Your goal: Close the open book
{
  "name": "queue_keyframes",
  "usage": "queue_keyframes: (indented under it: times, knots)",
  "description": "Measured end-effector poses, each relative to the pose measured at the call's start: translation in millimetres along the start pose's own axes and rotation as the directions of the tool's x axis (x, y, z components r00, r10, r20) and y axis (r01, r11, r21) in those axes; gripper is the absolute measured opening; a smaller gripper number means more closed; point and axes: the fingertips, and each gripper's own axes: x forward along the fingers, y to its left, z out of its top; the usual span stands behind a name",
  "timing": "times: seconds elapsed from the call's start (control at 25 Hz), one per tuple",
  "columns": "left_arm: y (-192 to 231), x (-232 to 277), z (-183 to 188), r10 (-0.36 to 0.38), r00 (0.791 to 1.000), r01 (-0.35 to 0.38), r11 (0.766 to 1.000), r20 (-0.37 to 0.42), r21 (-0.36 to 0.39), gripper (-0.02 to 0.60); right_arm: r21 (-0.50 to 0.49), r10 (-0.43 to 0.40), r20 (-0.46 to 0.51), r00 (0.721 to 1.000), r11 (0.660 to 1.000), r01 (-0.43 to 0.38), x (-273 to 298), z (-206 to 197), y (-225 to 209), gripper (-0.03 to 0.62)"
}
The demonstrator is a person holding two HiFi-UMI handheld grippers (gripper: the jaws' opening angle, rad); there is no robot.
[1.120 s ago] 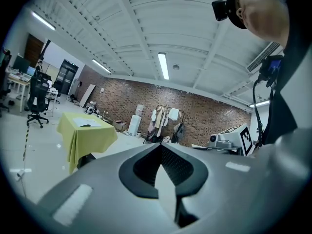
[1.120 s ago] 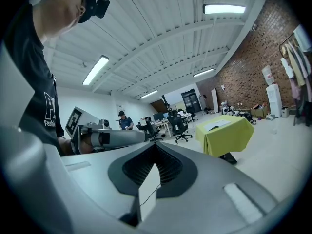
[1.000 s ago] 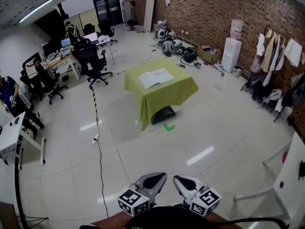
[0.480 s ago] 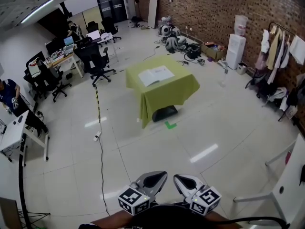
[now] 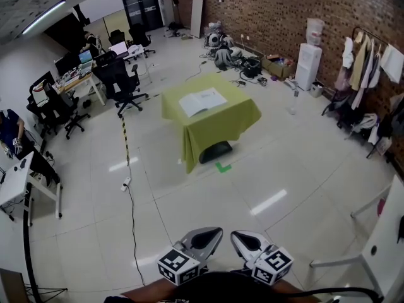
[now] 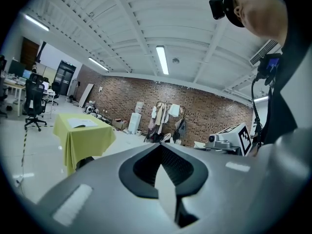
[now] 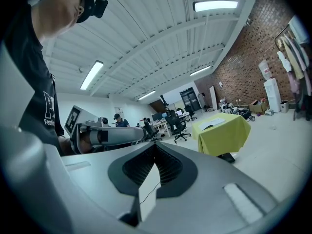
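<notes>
Because the head view cuts you off at its lower edge, your arms show only as a thin strip behind the two marker cubes, and how your hands sit on the handles cannot be made out. The book (image 5: 202,101) lies open, pages up, on the desk (image 5: 214,128), well apart from you across the floor. It is too small for any print to be read. A green cloth (image 5: 222,120) hangs down the desk's sides and half hides a dark object (image 5: 215,151) underneath; what that is cannot be told.

You hold the left gripper (image 5: 203,238) and the right gripper (image 5: 247,240) low and close to your body, side by side, near each other but apart. Their tips point forward toward the desk and lean slightly inward. Each gripper's jaws are pressed together with nothing between them; each gripper view shows the dark pads meeting along a seam.

The gripper views look level across the room, so they give you the desk from the side, with the book only a thin pale sliver on top, and much of the ceiling. The left gripper view catches the right gripper at its right edge; the right gripper view catches the left gripper at its left. Only the head view shows the green floor mark (image 5: 222,166) just in front of the desk.
</notes>
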Motion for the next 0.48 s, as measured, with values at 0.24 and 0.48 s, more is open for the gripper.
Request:
queue_keyframes:
  times: [0.24,0.48]
  knots:
    - [23.1,2.2,10.0,-0.014,1.0,0.014,1.0,0.006,-0.007,0.006,-0.005,-0.022,0.002,1.0,1.0,0.022,19.9,7.1,-7.0,0.008]
    - [54.9,8.6,17.8,-0.012,1.0,0.012,1.0,0.01,-0.016,0.008,-0.006,-0.037,-0.003,0.999,0.999,0.037,45.2,12.1,-20.5,0.008]
